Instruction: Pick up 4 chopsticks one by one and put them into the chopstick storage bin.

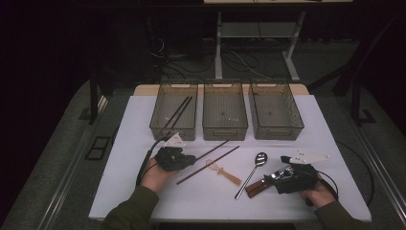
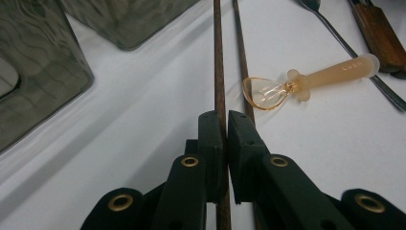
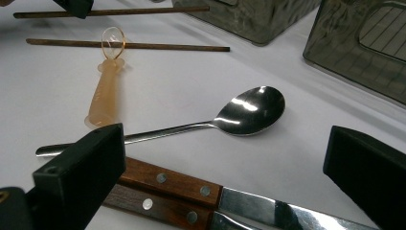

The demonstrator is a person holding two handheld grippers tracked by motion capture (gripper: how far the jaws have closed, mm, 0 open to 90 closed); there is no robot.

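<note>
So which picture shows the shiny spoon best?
The right gripper view: the spoon lies close, bowl and handle sharp. The high view shows the whole spoon, but small. The left gripper view catches just part of its handle at the edge.

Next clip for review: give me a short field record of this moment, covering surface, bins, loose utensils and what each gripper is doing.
surface: white table
bins: three grey bins in a row at the far side; left bin holds two dark chopsticks
left gripper: shut on chopstick
second chopstick: lying on the table beside the held one
right gripper: open, jaws apart above the knives
other loose items: metal spoon, amber plastic spoon
</note>
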